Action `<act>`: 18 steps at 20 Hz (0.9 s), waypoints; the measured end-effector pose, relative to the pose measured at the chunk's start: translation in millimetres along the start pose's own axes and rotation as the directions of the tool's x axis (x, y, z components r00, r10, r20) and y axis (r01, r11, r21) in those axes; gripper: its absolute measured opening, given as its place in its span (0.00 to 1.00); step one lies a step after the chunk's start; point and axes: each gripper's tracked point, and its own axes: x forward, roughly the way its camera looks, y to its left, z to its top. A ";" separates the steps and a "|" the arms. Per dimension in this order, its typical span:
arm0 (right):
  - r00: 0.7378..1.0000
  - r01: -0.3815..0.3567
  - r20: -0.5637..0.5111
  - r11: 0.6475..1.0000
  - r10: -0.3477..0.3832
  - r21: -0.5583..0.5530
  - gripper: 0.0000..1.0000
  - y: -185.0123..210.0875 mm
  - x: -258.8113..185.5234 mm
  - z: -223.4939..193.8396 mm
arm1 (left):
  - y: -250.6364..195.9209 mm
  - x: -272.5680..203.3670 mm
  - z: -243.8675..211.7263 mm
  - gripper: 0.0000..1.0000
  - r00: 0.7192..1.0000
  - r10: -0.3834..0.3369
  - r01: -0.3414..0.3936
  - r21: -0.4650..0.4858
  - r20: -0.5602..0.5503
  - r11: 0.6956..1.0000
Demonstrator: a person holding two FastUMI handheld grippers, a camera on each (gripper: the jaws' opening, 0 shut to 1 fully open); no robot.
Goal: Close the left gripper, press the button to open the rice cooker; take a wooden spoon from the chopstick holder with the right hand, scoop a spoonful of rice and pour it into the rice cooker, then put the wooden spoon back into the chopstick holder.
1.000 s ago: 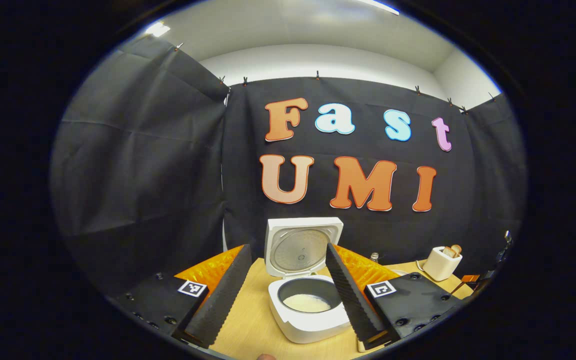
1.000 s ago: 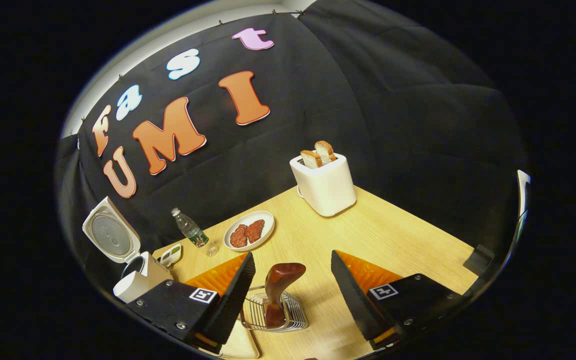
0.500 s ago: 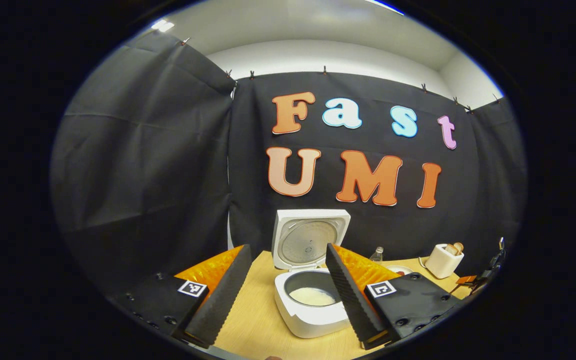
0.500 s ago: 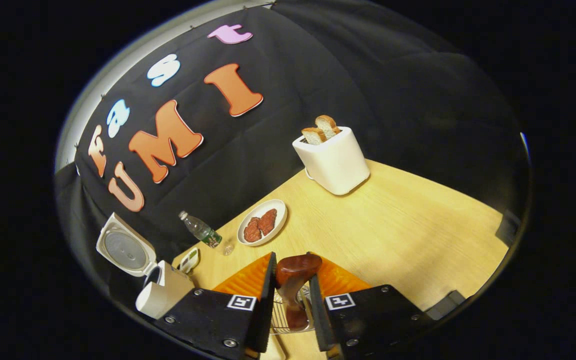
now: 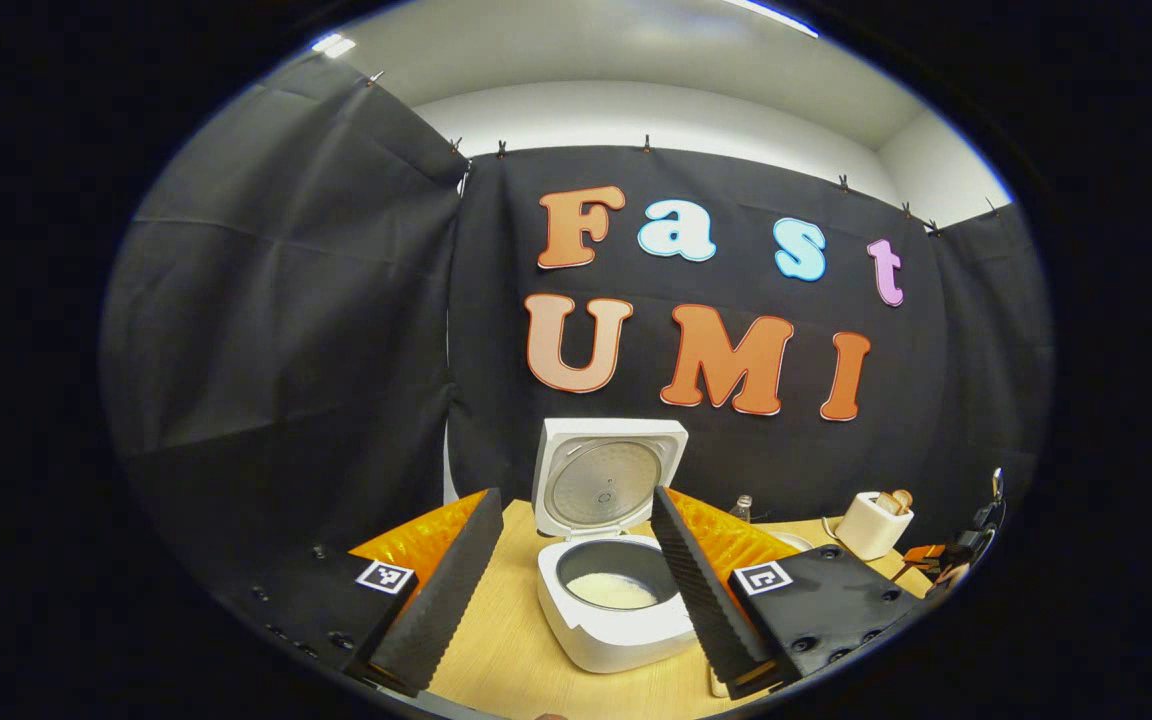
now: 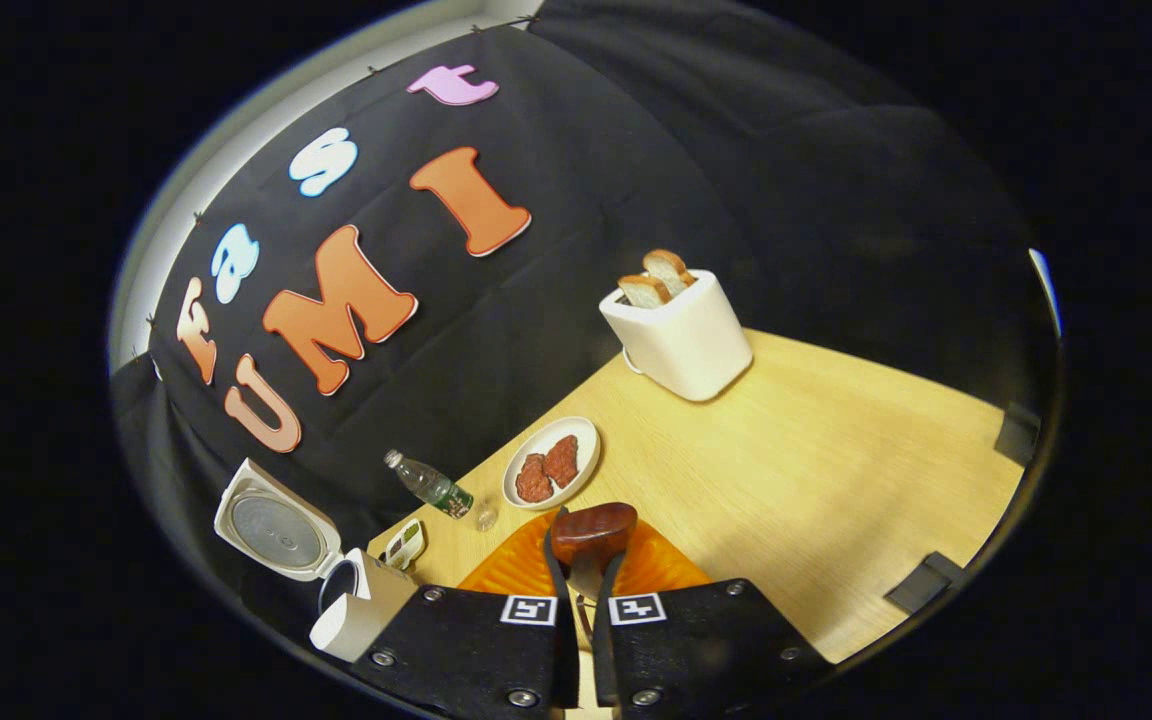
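The white rice cooker (image 5: 616, 625) stands open on the wooden table, lid (image 5: 608, 482) upright, with white rice in its dark pot (image 5: 612, 590). My left gripper (image 5: 574, 495) hovers in front of it, open, with nothing between its fingers. In the right gripper view, my right gripper (image 6: 586, 570) is shut on the handle of the dark brown wooden spoon (image 6: 593, 527), whose rounded end sticks up above the fingertips. The chopstick holder is hidden behind the fingers. The open rice cooker (image 6: 351, 610) sits far left in that view.
A white toaster (image 6: 681, 330) with two bread slices stands at the back of the table (image 6: 816, 470). A plate of meat (image 6: 551, 462), a small bottle (image 6: 431, 487) and a little dish (image 6: 404, 545) lie between the toaster and the cooker.
My right gripper has dropped over the spoon and gone from wide open to shut on its handle. My left gripper has stayed open and barely shifted.
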 end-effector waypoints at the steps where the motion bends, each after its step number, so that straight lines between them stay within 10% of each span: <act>1: 1.000 -0.002 0.019 0.999 0.003 -0.048 0.05 7.9 -5.1 8.9 | -0.5 -1.1 -0.3 1.00 1.000 -0.004 0.004 -0.006 0.001 1.000; 8: 0.980 -0.138 0.099 0.944 0.175 -0.300 0.05 102.0 -72.5 35.7 | 13.3 -6.9 -0.8 1.00 1.000 0.014 -0.014 -0.008 0.009 1.000; 18: 0.928 -0.328 -0.003 0.811 0.373 -0.485 0.05 178.6 -104.1 -40.2 | 28.9 -10.3 -4.9 1.00 0.999 0.041 -0.041 -0.001 -0.008 0.999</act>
